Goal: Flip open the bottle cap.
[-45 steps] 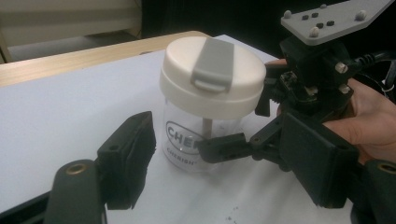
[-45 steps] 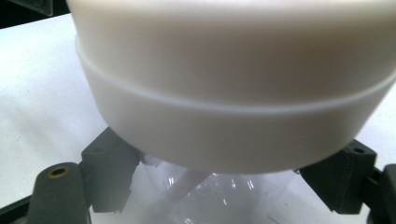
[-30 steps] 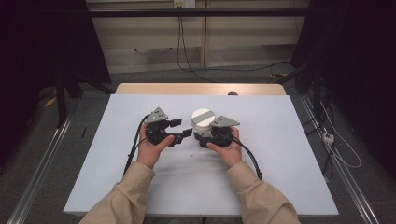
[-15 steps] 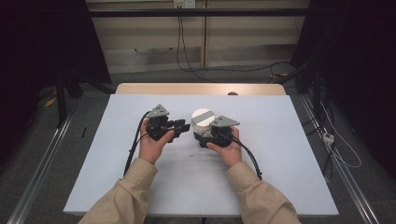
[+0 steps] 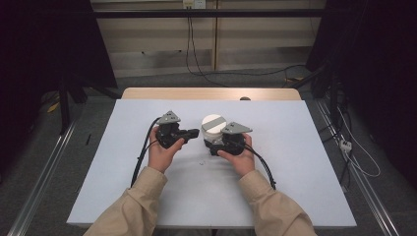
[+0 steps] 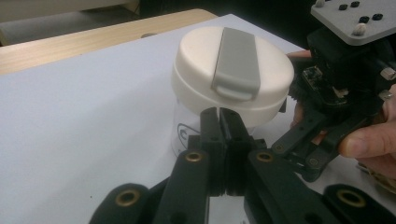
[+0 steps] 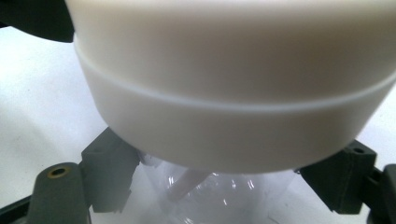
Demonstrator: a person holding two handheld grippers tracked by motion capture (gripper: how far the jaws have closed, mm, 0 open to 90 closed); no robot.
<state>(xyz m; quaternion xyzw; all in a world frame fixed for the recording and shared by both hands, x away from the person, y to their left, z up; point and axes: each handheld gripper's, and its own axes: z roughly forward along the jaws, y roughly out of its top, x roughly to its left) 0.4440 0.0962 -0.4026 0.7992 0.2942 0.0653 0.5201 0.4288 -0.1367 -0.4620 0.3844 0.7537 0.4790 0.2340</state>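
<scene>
White-lidded clear jar upright, lid up; right hand-held gripper clamps jar; left hand-held gripper clenched empty.

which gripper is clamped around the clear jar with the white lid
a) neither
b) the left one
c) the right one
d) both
c: in the right gripper view the right gripper has its jaws on either side of the jar just under the white lid, while the left gripper has its jaws pressed together in front of the jar, holding nothing.
</scene>
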